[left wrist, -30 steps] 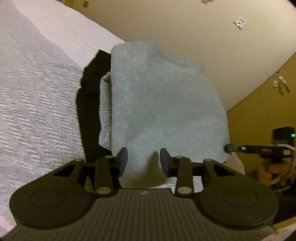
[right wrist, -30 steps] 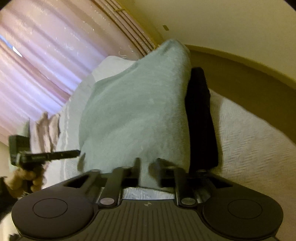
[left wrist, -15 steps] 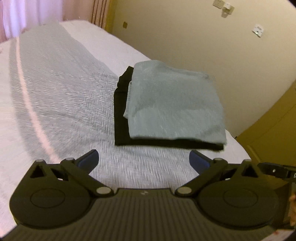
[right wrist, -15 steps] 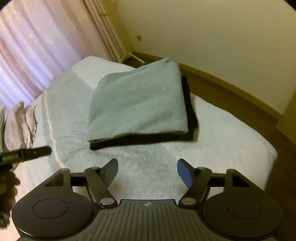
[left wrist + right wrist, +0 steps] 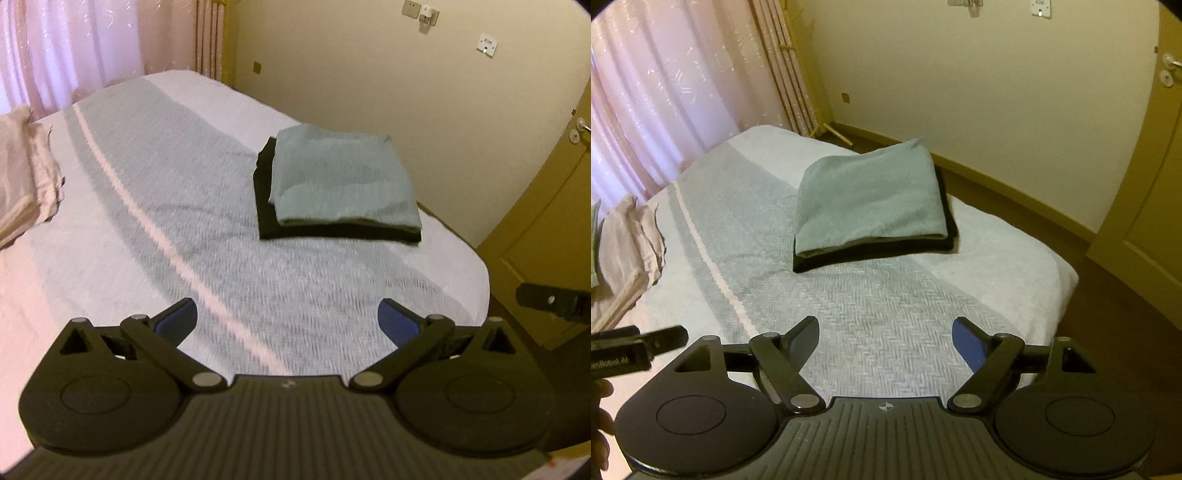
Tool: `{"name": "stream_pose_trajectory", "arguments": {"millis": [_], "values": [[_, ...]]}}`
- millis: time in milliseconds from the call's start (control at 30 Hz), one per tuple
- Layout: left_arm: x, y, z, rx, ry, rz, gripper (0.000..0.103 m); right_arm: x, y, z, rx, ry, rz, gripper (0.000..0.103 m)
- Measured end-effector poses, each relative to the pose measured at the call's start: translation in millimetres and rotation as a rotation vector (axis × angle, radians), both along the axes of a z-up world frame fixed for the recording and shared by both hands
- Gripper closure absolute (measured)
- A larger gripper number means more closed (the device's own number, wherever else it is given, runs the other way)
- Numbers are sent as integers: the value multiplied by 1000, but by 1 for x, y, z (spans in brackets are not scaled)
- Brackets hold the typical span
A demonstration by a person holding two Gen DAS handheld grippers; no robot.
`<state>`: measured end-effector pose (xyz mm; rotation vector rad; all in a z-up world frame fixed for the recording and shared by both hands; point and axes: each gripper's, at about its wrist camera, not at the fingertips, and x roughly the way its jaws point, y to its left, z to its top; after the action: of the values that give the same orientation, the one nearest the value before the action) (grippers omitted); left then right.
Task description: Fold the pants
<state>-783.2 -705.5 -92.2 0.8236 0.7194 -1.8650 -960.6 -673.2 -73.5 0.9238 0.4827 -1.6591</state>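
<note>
1. My left gripper (image 5: pixel 288 319) has its jaws spread as wide as they go, and they hold nothing — only the grey herringbone bedspread (image 5: pixel 177 236) shows between the blue-padded fingertips (image 5: pixel 397 319).
2. My right gripper (image 5: pixel 884 341) is just as wide apart and equally empty, with bare bedspread (image 5: pixel 886 314) in the gap between its fingers.
3. The right jaws have just been opening, and no cloth lies between them.
4. The folded pants (image 5: pixel 343 181) lie on the bed as a flat pale grey-green rectangle, well apart from both grippers and ahead of them.
5. In the left wrist view the pants sit above and a little right of the gap between the jaws, near the bed's far right corner.
6. In the right wrist view the pants (image 5: pixel 871 203) sit above the gap, slightly left of its centre, towards the far edge of the bed.
7. The pants rest on top of a black folded garment (image 5: pixel 266 206), whose edge sticks out along the near side and one flank — the two form a neat stack.
8. In the left wrist view, part of the right gripper pokes in at the right edge, beside the bed's corner.
9. In the right wrist view, part of the left gripper enters at the lower left, held by a hand (image 5: pixel 600 417).
10. A pile of pinkish cloth (image 5: pixel 22 177) lies at the bed's left side, well away from the stack.
</note>
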Motion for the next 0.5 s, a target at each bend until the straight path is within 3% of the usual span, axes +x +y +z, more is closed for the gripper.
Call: {"name": "stream_pose_trajectory", "arguments": {"millis": [167,500], "values": [[6,28,12,-9,-15,19,1,12,13,14,-1,4,18,26],[-9,43,27,-26,-17,63,1,9,10,24,-9,16,92,26]]}}
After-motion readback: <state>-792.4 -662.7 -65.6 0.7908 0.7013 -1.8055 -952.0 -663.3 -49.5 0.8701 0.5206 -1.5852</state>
